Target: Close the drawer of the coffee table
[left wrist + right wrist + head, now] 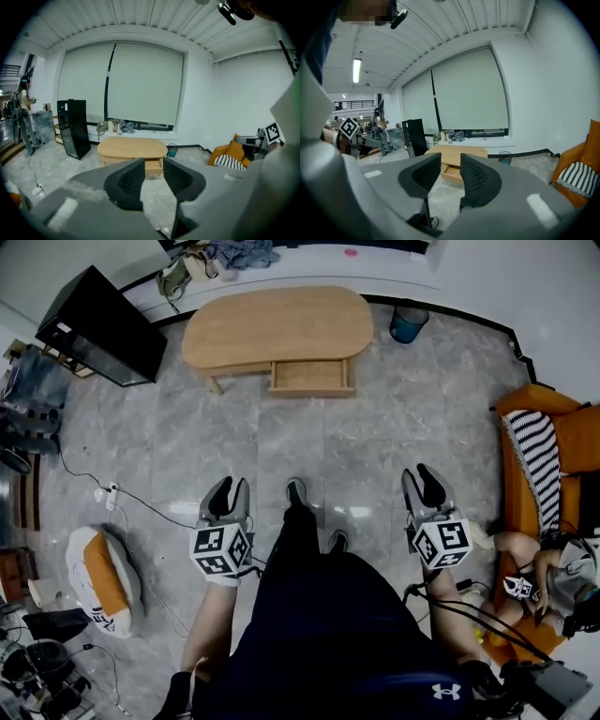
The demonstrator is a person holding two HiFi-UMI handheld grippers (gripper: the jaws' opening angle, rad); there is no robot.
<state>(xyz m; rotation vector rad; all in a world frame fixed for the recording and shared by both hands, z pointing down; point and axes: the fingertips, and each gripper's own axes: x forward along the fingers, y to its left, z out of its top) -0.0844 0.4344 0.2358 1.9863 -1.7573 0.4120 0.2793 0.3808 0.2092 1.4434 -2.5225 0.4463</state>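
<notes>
Left tool (153, 174) before half-hidden drawer (153, 167)

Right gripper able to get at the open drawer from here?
Probably not yet: the drawer sits far ahead of the right gripper. Nothing stands between them, so stepping closer should do.

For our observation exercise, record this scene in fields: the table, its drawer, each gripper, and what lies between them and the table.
coffee table: oval, wooden, near the far wall
drawer: pulled out toward the person, not yet closed
left gripper: fingers apart, nothing between them, well short of the table
right gripper: fingers apart, nothing between them, well short of the table
between: grey tiled floor
nearby: black cabinet, blue bin
</notes>
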